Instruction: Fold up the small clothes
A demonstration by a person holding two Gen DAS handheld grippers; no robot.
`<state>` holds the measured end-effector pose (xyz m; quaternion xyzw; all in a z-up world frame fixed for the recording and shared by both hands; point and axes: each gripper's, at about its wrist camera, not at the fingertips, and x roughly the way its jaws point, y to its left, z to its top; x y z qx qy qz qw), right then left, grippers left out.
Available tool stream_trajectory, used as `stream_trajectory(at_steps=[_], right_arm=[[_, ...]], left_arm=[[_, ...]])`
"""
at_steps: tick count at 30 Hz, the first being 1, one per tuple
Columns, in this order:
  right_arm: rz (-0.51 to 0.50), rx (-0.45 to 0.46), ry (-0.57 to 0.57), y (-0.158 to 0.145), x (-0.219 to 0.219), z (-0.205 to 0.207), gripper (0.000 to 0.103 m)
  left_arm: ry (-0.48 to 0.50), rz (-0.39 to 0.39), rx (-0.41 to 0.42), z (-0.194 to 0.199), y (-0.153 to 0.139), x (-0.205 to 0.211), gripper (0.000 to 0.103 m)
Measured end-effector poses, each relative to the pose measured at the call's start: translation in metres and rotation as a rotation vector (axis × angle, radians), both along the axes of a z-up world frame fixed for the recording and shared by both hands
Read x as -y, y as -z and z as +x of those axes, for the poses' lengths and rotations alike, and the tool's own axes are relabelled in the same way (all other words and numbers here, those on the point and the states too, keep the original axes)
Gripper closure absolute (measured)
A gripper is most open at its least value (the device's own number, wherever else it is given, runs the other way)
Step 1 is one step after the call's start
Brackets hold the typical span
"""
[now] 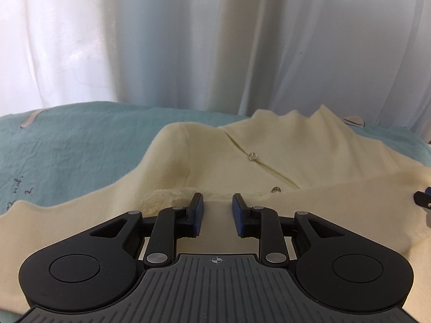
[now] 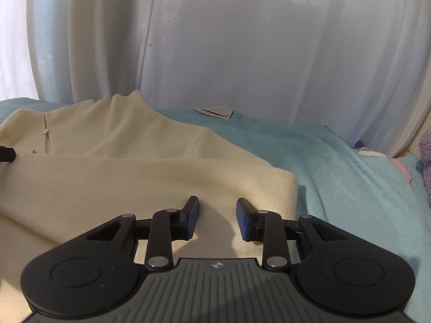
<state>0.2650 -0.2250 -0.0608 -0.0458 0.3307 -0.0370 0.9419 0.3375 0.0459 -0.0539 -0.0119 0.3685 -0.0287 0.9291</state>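
Left hand-held gripper sits low centre of its frame, jaws parted with a clear gap, released, nothing between the blue pads; pads hover over or rest on the folded-over band of the cream cardigan, contact cannot be told. Frayed cream bit just left of the left pad. Right hand-held gripper likewise low centre, jaws parted, released, holding nothing; its pads sit above the cardigan near the garment's right folded edge, lower centre of frame. A black tip of the other tool pokes in at the far right edge of the left view and far left edge of the right view. Cardigan lies spread across the middle of both frames, bottom part folded up over the body, collar standing up at the back, two clear sparkly buttons down the front placket. It lies on a teal blanket, wrinkled, with dark handwriting at the left edge of the left view. White label with black lines on the blanket behind the cardigan. White sheer curtains fill the upper half of both frames. Purple fuzzy item at far right of the right view, partly cut off.
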Motion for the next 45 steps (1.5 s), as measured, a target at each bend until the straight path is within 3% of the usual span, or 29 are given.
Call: stream_trajectory(at_steps=[3,5,6,10,12,16,20,26,28,29,32,39,45], right_arm=[[0.051,-0.026,0.011,-0.008,-0.003,-0.006,0.073],[0.084,0.004,-0.037,-0.009,-0.01,-0.019,0.074],[0.067,0.008,-0.058,-0.007,-0.016,-0.023,0.074],[-0.038,0.016,-0.089,0.004,-0.036,-0.025,0.075],[-0.014,-0.005,-0.074,-0.002,-0.035,-0.024,0.074],[0.134,-0.016,-0.074,-0.013,-0.025,-0.043,0.074],[0.269,-0.028,-0.099,-0.013,-0.019,-0.071,0.07],[0.356,-0.007,-0.109,-0.013,-0.017,-0.093,0.057],[0.376,-0.005,-0.112,-0.014,-0.019,-0.092,0.053],[0.391,-0.013,-0.113,-0.015,-0.02,-0.091,0.053],[0.445,-0.016,-0.119,-0.018,-0.022,-0.087,0.053],[0.472,-0.024,-0.153,-0.022,-0.039,-0.085,0.053],[0.461,-0.031,-0.16,-0.022,-0.046,-0.086,0.053]], left_arm=[[-0.04,-0.058,-0.026,-0.015,-0.009,-0.009,0.068],[-0.055,-0.109,-0.003,-0.031,-0.015,-0.019,0.053],[-0.058,-0.118,-0.001,-0.037,-0.015,-0.021,0.051],[-0.054,-0.049,-0.023,-0.04,-0.006,-0.021,0.049],[-0.09,-0.079,-0.034,-0.045,-0.01,-0.03,0.049],[-0.298,-0.296,0.036,-0.083,-0.028,-0.091,0.039],[-0.617,-0.403,0.127,-0.133,-0.033,-0.178,0.036],[-1.024,-0.474,0.166,-0.195,-0.015,-0.29,0.045],[-1.088,-0.517,0.171,-0.208,-0.008,-0.313,0.046],[-1.12,-0.564,0.168,-0.213,-0.002,-0.325,0.052],[-1.142,-0.669,0.225,-0.224,0.006,-0.347,0.057],[-1.183,-0.768,0.323,-0.226,0.018,-0.369,0.065],[-1.183,-0.815,0.336,-0.231,0.028,-0.374,0.089]])
